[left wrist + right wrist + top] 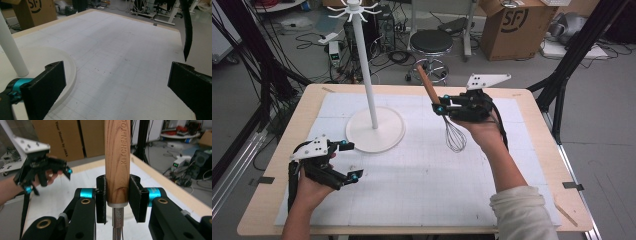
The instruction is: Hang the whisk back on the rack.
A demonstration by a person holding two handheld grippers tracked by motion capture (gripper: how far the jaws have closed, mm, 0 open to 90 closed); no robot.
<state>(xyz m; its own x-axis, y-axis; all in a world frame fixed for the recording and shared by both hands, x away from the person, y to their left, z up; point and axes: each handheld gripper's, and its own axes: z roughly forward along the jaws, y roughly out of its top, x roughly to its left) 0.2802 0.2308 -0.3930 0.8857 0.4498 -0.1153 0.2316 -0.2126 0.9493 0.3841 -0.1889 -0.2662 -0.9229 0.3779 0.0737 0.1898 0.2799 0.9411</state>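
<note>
The pale wooden worktop point(272, 165) carries a white gridded mat point(422, 175) over most of its top. Toward the mat's far left stands a tall white hanging stand point(371, 100), its round flat base point(375, 136) on the mat and its thin post rising to short hooked arms at the top. The right tongs point(443, 108) are raised above the mat's far right part and are clenched on a wire whisk with a brown wooden handle point(446, 116); the handle slants up and away while the wire loops hang down over the mat. The left tongs point(350, 160) sit low at the mat's near left, just beside the stand's base, jaws spread wide and gripping nothing.
</note>
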